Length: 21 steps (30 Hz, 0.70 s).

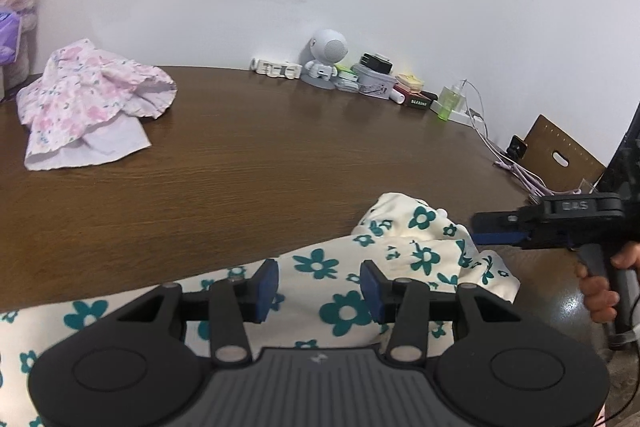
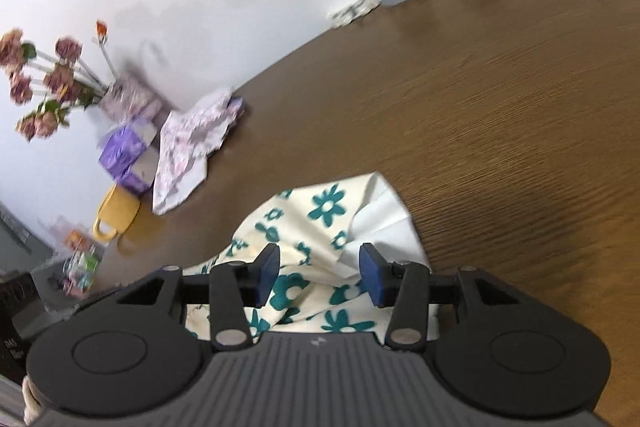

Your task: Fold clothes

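A cream garment with teal flowers lies crumpled at the near edge of the brown table. My left gripper hovers over it, open, its blue pads apart with cloth showing in the gap. My right gripper is also open above the same cream garment, whose white inside shows at one folded corner. In the left wrist view the right gripper sits at the garment's right end, held by a hand. A pink floral garment lies bunched at the far left.
Along the wall stand a white robot-shaped speaker, small boxes, a green bottle and cables. A brown board leans at the right. Flowers, purple packs and a yellow cup sit near the pink garment.
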Each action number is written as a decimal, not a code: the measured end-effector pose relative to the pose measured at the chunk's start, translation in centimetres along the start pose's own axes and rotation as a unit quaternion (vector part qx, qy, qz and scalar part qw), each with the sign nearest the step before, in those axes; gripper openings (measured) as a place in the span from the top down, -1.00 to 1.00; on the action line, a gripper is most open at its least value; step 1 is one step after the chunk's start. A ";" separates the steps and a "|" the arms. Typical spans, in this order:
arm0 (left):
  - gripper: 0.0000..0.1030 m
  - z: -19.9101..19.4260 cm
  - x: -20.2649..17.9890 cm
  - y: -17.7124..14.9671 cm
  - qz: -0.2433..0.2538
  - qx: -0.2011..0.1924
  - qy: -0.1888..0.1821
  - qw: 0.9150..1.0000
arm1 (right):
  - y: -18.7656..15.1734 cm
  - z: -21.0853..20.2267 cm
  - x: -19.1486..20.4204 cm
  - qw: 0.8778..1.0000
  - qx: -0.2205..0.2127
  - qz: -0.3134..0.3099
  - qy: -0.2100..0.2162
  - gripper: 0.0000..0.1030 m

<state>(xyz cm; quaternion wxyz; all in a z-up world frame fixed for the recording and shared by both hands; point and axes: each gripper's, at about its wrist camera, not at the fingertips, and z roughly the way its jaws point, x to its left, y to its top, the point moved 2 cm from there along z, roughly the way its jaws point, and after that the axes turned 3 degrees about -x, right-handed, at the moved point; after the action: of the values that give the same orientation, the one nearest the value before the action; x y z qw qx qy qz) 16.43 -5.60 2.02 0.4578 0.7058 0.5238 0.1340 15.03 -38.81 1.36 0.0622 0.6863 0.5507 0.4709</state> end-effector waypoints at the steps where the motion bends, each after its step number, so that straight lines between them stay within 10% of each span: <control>1: 0.15 0.1 0.1 -0.1 -0.002 0.001 0.000 1.000 | -0.2 -0.2 0.1 1.000 0.005 0.002 0.004 0.13; 10: 0.15 0.8 0.3 -0.9 -0.020 0.012 0.014 1.000 | -0.9 1.9 0.7 0.999 0.022 0.037 0.024 0.19; 14: 0.15 0.7 0.5 -1.3 -0.025 0.011 0.017 0.999 | -1.0 3.1 0.8 0.998 0.022 0.057 0.029 0.93; 21: 0.14 -0.3 0.1 -1.1 -0.037 -0.008 0.028 0.999 | -1.6 -0.7 4.5 0.998 -0.031 -0.040 0.031 0.97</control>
<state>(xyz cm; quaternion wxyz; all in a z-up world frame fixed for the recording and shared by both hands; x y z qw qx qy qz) 15.60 -5.32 1.30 0.4534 0.6780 0.5610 0.1415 13.23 -34.84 3.35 0.0851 0.6464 0.5643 0.5064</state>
